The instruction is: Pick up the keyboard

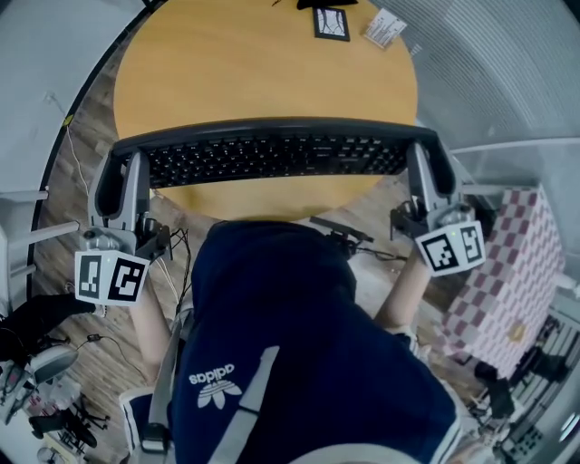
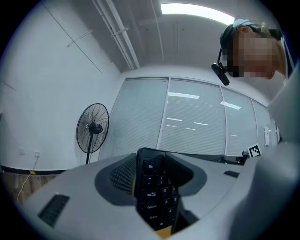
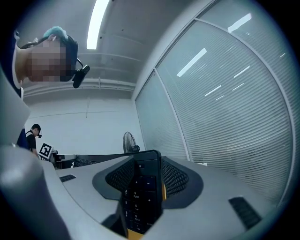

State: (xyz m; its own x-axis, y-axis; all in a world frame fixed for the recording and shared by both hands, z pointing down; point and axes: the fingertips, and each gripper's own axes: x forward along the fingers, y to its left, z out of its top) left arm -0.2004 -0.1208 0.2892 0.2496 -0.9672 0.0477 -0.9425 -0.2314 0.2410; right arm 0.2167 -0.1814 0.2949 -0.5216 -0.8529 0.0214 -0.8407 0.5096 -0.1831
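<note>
A black keyboard (image 1: 272,156) hangs level in the air above the round wooden table (image 1: 263,63), close to my chest. My left gripper (image 1: 120,181) is shut on its left end, and my right gripper (image 1: 426,168) is shut on its right end. In the left gripper view the keyboard's Esc end (image 2: 152,192) stands clamped between the grey jaws. In the right gripper view the number-pad end (image 3: 140,194) is pinched the same way. Both gripper cameras point up at the ceiling and walls.
A small framed card (image 1: 331,23) and a white tag (image 1: 385,27) lie at the table's far edge. A pink checked box (image 1: 507,272) stands to my right. A standing fan (image 2: 92,129) and glass partitions (image 2: 187,122) line the room. Cables and gear (image 1: 36,381) lie on the floor at left.
</note>
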